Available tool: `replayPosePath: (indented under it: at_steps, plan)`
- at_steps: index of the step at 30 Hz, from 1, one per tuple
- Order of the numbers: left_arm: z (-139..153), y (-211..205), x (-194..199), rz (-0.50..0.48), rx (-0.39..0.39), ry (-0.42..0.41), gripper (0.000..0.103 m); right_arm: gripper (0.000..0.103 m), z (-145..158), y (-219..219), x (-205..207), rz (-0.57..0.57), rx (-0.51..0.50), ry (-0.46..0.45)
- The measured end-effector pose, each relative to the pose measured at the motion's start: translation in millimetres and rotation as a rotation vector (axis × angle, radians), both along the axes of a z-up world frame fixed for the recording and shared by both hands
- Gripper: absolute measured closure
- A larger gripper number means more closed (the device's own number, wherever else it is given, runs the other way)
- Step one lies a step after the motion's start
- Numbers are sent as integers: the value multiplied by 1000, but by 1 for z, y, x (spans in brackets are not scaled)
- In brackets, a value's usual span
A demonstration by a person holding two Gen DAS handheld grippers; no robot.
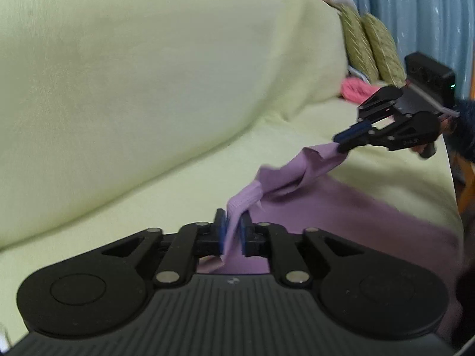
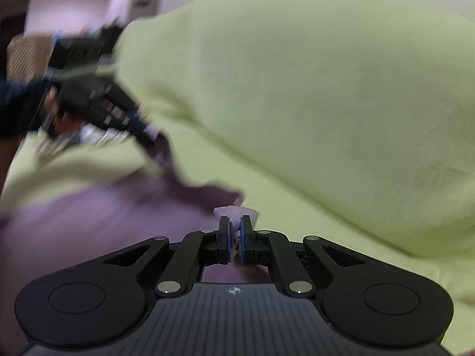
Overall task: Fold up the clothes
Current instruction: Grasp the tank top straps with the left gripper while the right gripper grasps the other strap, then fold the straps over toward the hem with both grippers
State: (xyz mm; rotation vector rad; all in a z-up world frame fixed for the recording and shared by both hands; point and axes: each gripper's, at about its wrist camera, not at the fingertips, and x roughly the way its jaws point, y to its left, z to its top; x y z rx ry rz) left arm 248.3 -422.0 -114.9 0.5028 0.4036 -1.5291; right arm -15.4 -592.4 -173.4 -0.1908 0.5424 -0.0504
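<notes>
Left wrist view: my left gripper point(image 1: 233, 231) and right gripper point(image 1: 341, 142) each clench the purple garment's point(image 1: 326, 207) edge above the green-covered sofa point(image 1: 148, 89).

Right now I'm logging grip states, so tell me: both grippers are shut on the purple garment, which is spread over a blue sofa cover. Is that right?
Not quite: the sofa cover is pale yellow-green, not blue. Both wrist views show it. The rest holds: the left gripper and the right gripper are each shut on the purple garment.
</notes>
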Motion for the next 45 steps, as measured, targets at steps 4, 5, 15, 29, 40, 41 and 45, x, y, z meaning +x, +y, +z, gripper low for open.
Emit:
replayPosePath:
  at_steps: [4, 5, 15, 29, 40, 41, 45]
  plan:
    - [-32, 57, -78, -20, 92, -102, 81, 95, -37, 76, -43, 11, -116, 129]
    - [-40, 69, -96, -30, 114, -138, 78, 87, -45, 90, -51, 2, -140, 158]
    - [-91, 79, -178, -66, 264, -787, 70, 61, -86, 169, -59, -103, -562, 222]
    - [-133, 58, -180, -236, 346, -1048, 100, 102, -127, 173, -22, 6, -809, 330]
    - [-66, 98, -203, -80, 219, -730, 100, 103, -72, 177, -75, -87, -740, 234]
    - [-70, 103, -210, -79, 230, -729, 100, 103, -73, 181, -81, -86, -733, 243]
    - [-93, 125, -236, -92, 276, -730, 100, 103, -87, 201, -102, -69, -706, 285]
